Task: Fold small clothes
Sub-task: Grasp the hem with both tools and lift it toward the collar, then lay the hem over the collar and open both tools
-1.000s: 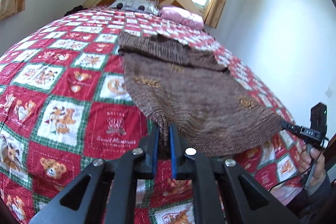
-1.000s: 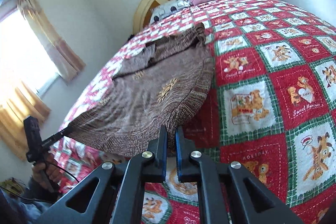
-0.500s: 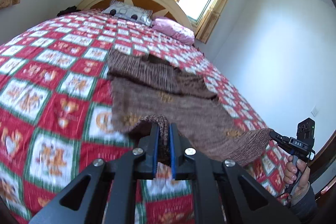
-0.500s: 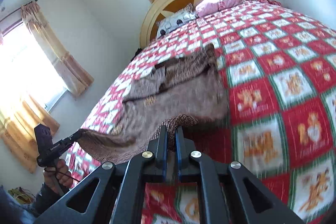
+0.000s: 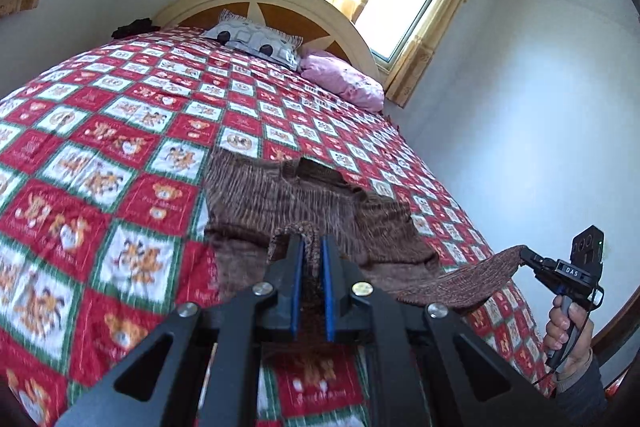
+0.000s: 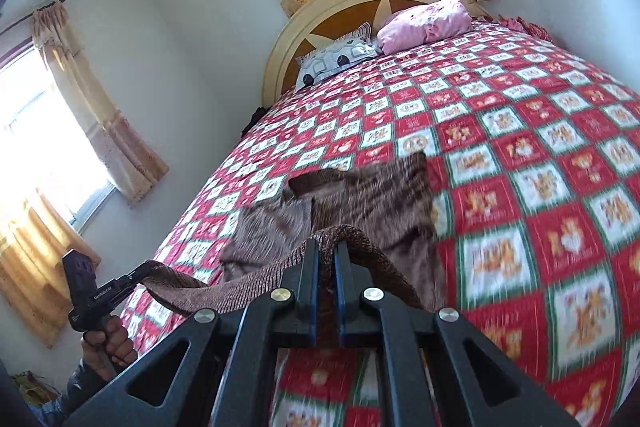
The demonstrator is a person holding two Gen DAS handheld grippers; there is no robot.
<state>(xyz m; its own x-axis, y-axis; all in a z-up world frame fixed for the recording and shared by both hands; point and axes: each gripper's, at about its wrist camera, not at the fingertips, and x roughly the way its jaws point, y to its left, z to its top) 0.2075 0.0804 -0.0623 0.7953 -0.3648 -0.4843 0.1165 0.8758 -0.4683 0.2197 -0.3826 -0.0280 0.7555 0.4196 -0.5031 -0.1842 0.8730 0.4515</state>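
Observation:
A small brown knitted sweater (image 5: 296, 195) lies on the red patchwork quilt (image 5: 120, 163), its neck end toward the headboard. My left gripper (image 5: 310, 247) is shut on one hem corner and holds it up above the sweater's body. My right gripper (image 6: 326, 249) is shut on the other hem corner, also lifted. The hem band (image 6: 240, 287) stretches taut between the two grippers. The right gripper shows in the left wrist view (image 5: 532, 261), and the left gripper shows in the right wrist view (image 6: 136, 275). The sweater (image 6: 372, 199) is blurred in the right wrist view.
A patterned grey pillow (image 5: 256, 41) and a pink pillow (image 5: 344, 85) lie by the curved wooden headboard (image 5: 280, 1). Curtained windows (image 6: 44, 131) are on the walls. The white wall (image 5: 540, 127) runs along the bed's right side.
Both grippers have lifted the sweater's hem off the quilt and carried it forward toward the neck end. The lower half of the sweater now hangs raised over the upper half.

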